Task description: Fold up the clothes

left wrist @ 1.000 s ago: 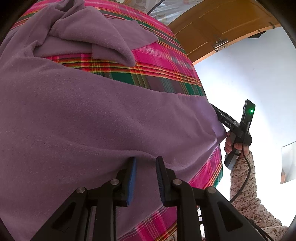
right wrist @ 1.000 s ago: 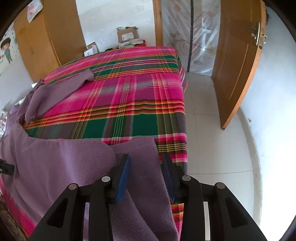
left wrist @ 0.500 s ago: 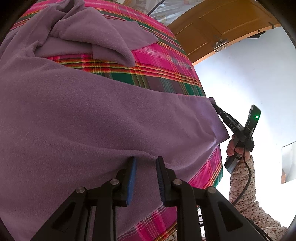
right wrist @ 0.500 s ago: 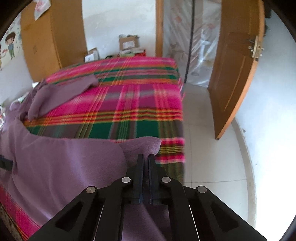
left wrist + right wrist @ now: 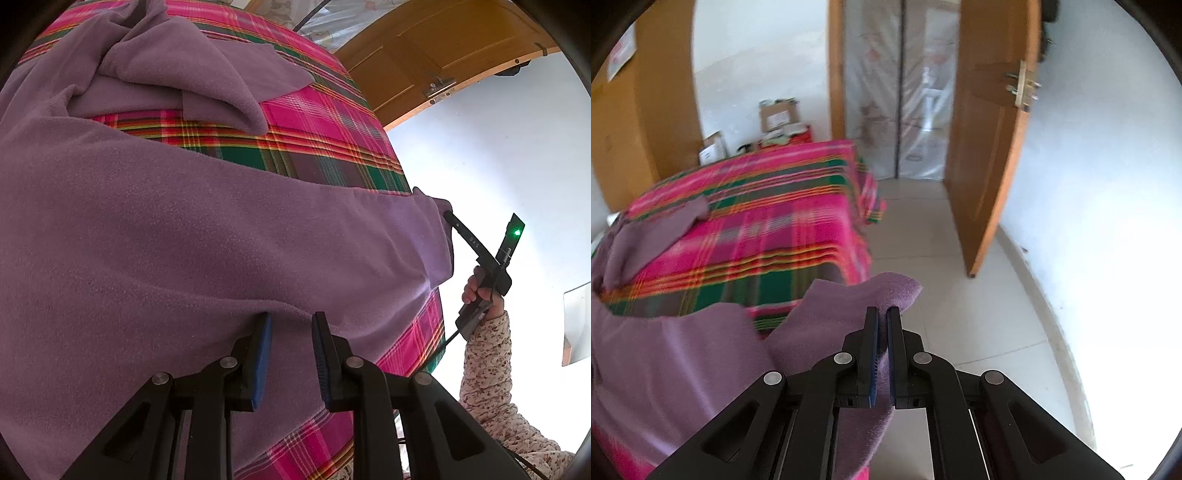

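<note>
The right gripper (image 5: 882,314) is reaching out past the bed's corner, its fingers (image 5: 872,347) pinching a corner of the purple fleece garment (image 5: 676,354) tightly between them. In the left wrist view, a hand (image 5: 480,291) in a floral sleeve (image 5: 487,365) is holding that gripper's handle. The left gripper (image 5: 290,325) is lying low over the garment, its fingers (image 5: 262,354) standing apart, their tips touching a fold without clamping it. The garment is sprawling across the plaid bedspread (image 5: 321,122).
</note>
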